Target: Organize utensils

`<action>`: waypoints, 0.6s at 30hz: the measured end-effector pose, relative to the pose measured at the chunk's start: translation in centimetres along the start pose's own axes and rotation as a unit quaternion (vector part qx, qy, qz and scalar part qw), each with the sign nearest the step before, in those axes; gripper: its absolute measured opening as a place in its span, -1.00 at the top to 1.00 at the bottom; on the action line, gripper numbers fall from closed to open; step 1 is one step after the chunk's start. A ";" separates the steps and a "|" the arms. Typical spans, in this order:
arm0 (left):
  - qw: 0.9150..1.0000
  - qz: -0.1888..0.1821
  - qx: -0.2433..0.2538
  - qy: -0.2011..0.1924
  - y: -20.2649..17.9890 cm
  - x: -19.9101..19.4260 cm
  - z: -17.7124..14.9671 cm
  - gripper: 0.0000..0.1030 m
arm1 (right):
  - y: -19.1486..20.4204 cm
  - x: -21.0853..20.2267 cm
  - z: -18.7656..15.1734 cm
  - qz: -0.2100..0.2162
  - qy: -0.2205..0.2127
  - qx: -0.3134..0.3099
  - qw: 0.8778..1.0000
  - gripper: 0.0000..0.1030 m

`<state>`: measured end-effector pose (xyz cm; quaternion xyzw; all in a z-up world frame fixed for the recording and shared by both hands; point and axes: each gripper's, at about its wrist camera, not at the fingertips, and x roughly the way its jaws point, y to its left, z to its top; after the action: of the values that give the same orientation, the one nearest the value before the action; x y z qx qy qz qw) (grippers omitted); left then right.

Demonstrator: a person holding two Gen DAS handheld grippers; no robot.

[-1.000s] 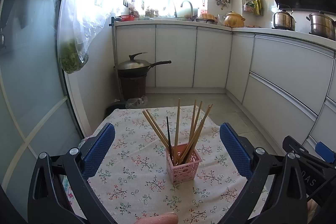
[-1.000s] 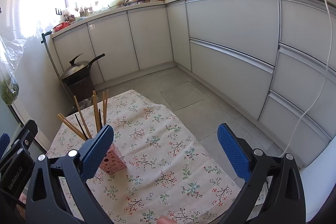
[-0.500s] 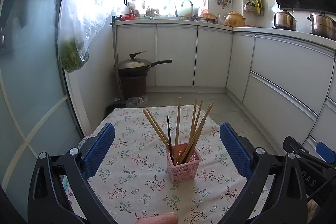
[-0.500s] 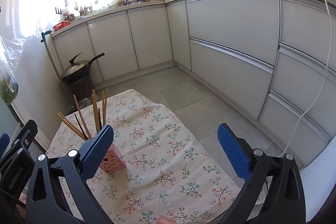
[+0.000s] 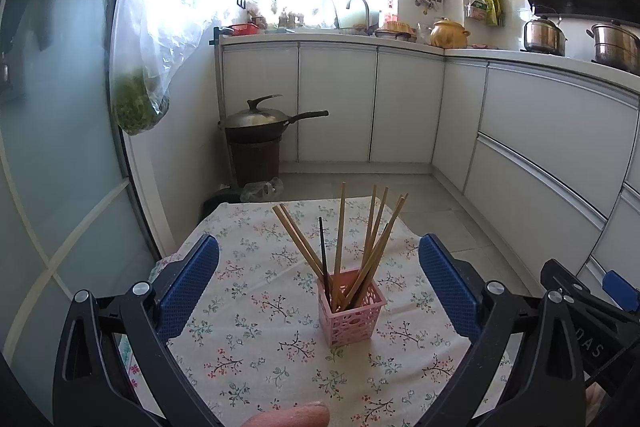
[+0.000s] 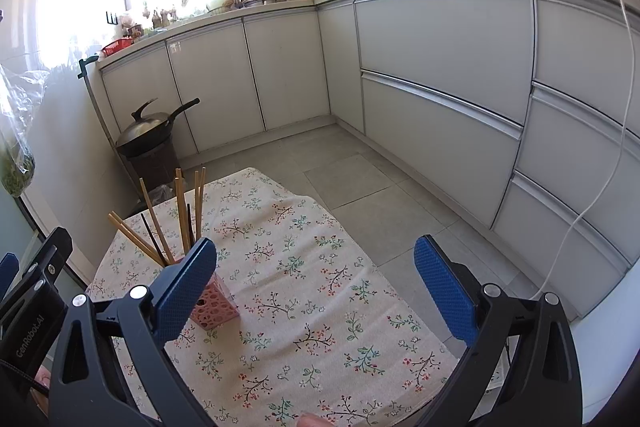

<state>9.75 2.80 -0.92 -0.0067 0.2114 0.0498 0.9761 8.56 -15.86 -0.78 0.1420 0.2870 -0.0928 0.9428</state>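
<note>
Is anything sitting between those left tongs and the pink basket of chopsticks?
Nothing visible. The left tongs are open, and only bare flowered tablecloth lies between them and the pink basket holding the chopsticks.

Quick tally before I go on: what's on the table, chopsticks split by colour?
Wooden chopsticks: 7
Black chopsticks: 2
Pink basket: 1
Total: 10 (the sticks overlap, so their counts are approximate)
</note>
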 end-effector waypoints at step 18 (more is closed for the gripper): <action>1.000 -0.010 0.014 0.001 -0.6 0.6 -0.3 -0.54 | 0.0 0.2 -0.1 0.001 0.005 -0.002 1.000 -0.87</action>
<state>10.24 2.21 -1.41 0.0044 0.2132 0.0373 0.9763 8.68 -15.84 -0.96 0.1411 0.2918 -0.0908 0.9416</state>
